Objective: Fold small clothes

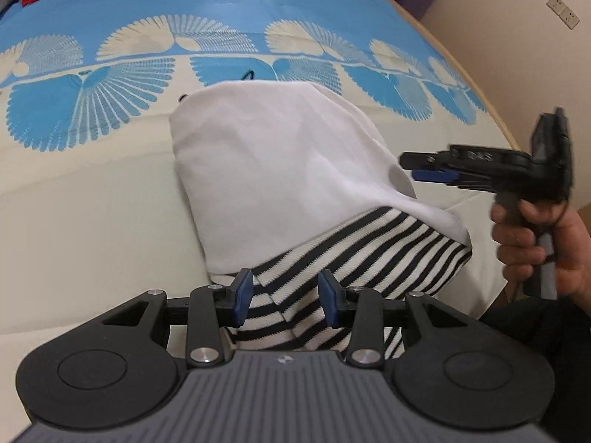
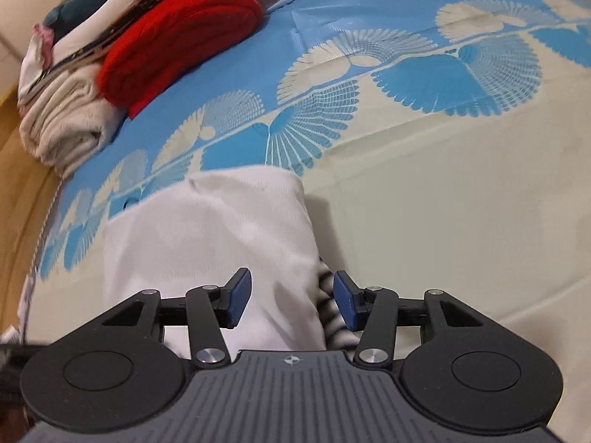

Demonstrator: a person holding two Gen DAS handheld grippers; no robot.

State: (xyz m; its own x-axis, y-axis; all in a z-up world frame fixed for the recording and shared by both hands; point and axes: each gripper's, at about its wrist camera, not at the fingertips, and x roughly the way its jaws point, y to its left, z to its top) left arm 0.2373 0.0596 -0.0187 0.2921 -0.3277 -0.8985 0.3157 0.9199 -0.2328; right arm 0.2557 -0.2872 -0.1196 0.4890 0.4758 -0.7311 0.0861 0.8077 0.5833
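A small garment lies partly folded on the bed, its white part (image 1: 280, 170) laid over its black-and-white striped part (image 1: 354, 258). My left gripper (image 1: 286, 297) is open, its blue pads just above the striped edge, holding nothing. My right gripper (image 2: 291, 301) is open over the white part (image 2: 207, 236), with a strip of the striped part (image 2: 334, 326) showing by its right pad. In the left wrist view the right gripper (image 1: 424, 170) hangs at the garment's right side, held by a hand.
The bed cover (image 1: 110, 203) is cream near me and blue with fan patterns farther off. A pile of folded clothes, with a red one (image 2: 177, 44) and a cream one (image 2: 66, 125), sits at the far corner. A wooden bed edge (image 2: 22, 199) runs along the side.
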